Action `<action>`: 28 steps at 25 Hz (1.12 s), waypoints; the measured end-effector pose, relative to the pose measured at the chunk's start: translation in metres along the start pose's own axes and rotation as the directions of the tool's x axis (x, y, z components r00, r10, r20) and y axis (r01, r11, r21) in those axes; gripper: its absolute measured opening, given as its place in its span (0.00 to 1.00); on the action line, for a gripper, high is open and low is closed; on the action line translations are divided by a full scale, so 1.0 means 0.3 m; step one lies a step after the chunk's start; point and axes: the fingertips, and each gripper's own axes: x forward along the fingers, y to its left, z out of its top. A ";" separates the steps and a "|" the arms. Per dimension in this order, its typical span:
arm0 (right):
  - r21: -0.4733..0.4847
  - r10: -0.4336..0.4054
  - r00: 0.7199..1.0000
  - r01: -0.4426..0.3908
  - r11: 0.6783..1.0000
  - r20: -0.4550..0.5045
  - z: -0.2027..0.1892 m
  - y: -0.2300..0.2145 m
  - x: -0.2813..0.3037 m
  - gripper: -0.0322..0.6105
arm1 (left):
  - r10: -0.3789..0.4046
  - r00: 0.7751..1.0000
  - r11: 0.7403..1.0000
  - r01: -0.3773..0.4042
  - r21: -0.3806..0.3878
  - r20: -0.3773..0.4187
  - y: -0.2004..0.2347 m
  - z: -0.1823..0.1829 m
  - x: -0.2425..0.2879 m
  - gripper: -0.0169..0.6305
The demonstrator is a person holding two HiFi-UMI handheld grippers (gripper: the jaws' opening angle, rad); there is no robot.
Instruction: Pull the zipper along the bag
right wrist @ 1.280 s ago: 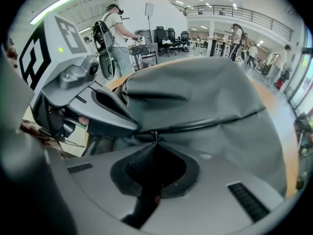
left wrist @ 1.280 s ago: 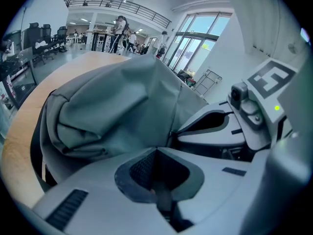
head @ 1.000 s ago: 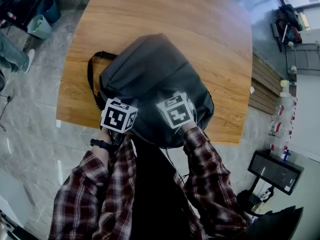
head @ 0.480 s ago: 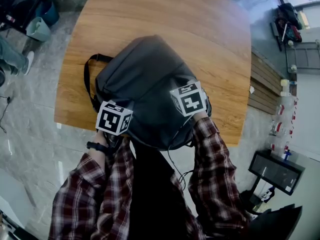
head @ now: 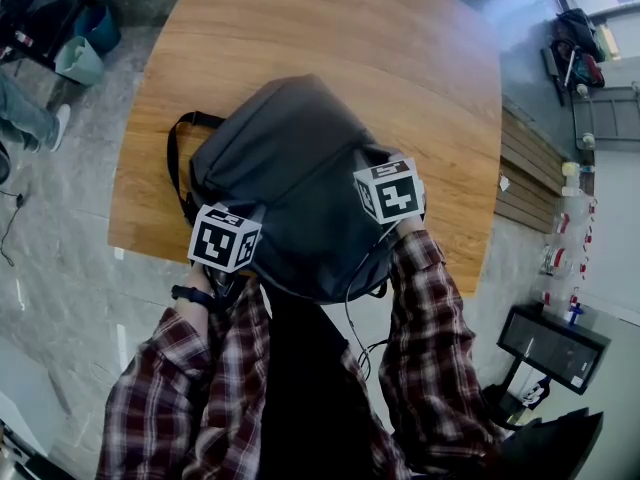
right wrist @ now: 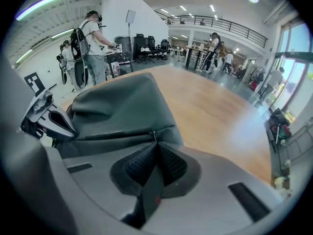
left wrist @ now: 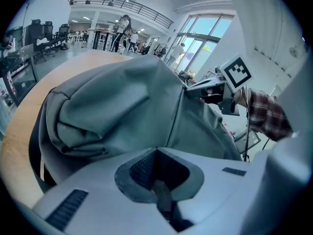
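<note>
Sleeves (head: 170,388) in red plaid occupy the near edge of the head view, each arm ending in a gripper topped by a marker cube (head: 224,238). We see the left gripper (left wrist: 157,153) with its jaws closed on grey fabric of the bag (head: 290,168), at the bag's near left corner. The right gripper (right wrist: 155,143) has its jaws pressed together on the zipper pull (right wrist: 152,134), at the bag's right side. The bag, a dark grey backpack, lies at the near edge of the wooden table (head: 400,58), its black strap (head: 178,163) looping out to the left. Beyond the table we note grey floor (head: 60,228) and, in the right gripper view, people (right wrist: 95,45) standing in an open hall.
</note>
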 end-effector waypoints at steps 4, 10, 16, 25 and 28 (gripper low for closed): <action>0.052 0.037 0.999 -0.037 0.998 0.011 -0.005 0.011 -0.006 0.08 | 0.013 1.000 1.000 -0.013 0.007 -0.003 -0.006 -0.004 -0.006 0.04; 0.176 0.077 0.995 -0.087 0.981 0.064 -0.010 0.049 -0.078 0.08 | 0.038 0.999 0.999 -0.037 -0.030 0.026 -0.014 0.009 -0.032 0.04; 0.267 0.051 0.969 -0.117 0.957 0.241 0.059 0.103 -0.255 0.07 | 0.040 0.967 0.997 -0.021 -0.078 0.252 -0.062 0.211 -0.200 0.04; 0.188 -0.021 0.768 -0.129 0.974 0.640 0.429 0.231 -0.726 0.06 | -0.072 0.764 0.982 -0.058 0.179 0.641 -0.427 0.680 -0.611 0.04; 0.179 -0.052 0.704 -0.108 0.978 0.709 0.472 0.262 -0.842 0.06 | -0.107 0.702 0.970 -0.083 0.230 0.704 -0.507 0.723 -0.717 0.04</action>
